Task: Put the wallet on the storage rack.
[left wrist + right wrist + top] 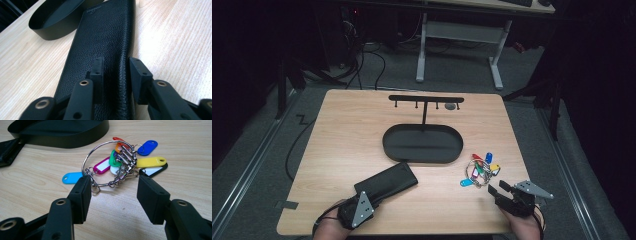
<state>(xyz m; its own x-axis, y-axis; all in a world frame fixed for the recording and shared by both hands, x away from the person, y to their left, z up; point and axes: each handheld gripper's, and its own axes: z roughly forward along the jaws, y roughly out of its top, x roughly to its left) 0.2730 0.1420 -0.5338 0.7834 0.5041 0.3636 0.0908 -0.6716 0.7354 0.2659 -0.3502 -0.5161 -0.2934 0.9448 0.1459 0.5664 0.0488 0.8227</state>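
Lower left of the high view: left gripper (371, 196) sits at the near end of a black leather wallet (387, 182) lying flat on the worktop (342, 135). In the left gripper view its jaws straddle the wallet's right edge, one above the leather, one beside it; whether they press cannot be told. Centre: black oval tray (422, 143) with a hook stand (426, 99). Lower right: right gripper (498, 190), jaws wide, nothing between them, just short of the key ring with coloured tags (117, 162).
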